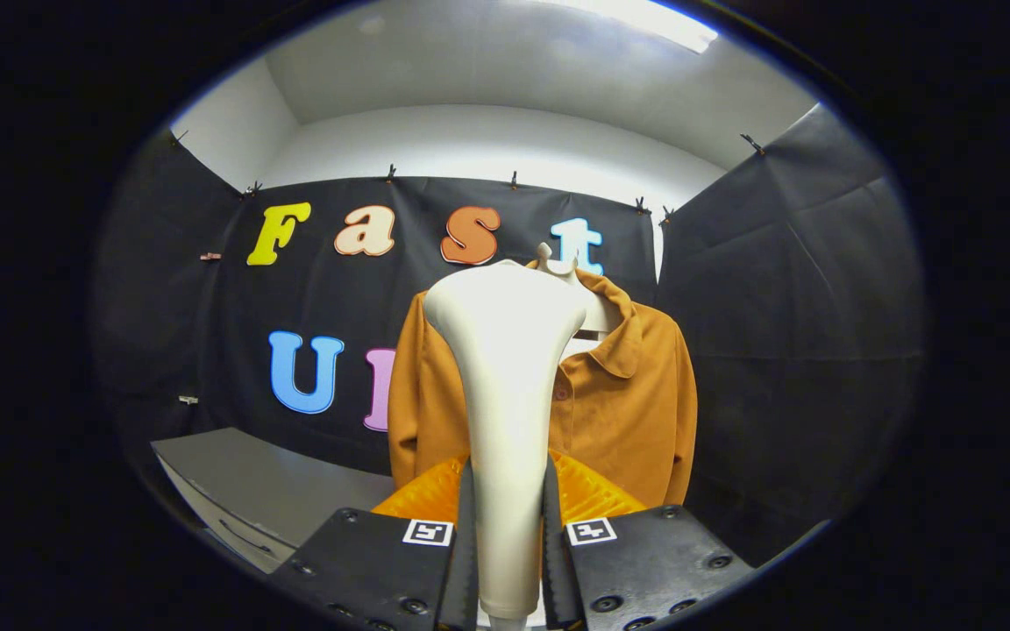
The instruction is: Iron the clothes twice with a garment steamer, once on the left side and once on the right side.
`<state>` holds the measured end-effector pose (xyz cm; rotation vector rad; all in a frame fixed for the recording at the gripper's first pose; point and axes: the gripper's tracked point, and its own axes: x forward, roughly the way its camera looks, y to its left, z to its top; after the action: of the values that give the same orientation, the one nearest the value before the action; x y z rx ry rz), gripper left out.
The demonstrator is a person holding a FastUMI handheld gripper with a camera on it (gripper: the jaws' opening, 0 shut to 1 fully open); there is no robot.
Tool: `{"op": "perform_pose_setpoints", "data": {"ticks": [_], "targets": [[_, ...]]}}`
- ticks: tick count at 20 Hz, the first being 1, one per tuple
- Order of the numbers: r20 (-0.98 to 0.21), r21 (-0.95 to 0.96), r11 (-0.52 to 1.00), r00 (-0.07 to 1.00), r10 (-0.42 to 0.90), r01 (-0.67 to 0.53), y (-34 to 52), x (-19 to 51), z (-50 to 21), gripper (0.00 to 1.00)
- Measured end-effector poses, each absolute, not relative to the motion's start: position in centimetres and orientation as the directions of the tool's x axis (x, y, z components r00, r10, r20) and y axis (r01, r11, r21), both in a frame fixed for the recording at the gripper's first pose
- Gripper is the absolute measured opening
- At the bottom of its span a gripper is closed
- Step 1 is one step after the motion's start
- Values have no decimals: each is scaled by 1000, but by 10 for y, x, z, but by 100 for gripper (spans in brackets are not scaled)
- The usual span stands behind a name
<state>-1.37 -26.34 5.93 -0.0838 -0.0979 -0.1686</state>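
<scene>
One shirt (636, 403) is the landmark: a rust-orange collared shirt with a buttoned front, hanging on a pale hanger (588, 302) in front of the black cloth wall (785, 289). Cloth panels run behind the shirt and off to both sides of it, clipped along their top edge, with white wall and a bright ceiling light above. Below and to the left of the shirt sits a grey cabinet top (251, 478) with what looks like a drawer front beneath it; details of that front are too dark to make out. Steamer (505, 394): white, narrow handle widening to a broad rounded head, standing upright in front of the shirt and covering its middle and left chest; the head reaches to about collar height. Whether the head touches the fabric cannot be told from this angle. Gripper (505, 543): both fingers are closed against the steamer's handle, one on each side, gripping it low on the shaft, with the ridged pads (588, 491) visible just behind the handle and below the shirt's hem area.
</scene>
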Motion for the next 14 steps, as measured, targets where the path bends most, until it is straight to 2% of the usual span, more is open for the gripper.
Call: {"op": "perform_pose_setpoints", "data": {"ticks": [6,14], "targets": [[139,-88,983,979,-148,161,-243,-23,73,32],[124,-93,990,987,-98,109,-222,-8,71,32]]}}
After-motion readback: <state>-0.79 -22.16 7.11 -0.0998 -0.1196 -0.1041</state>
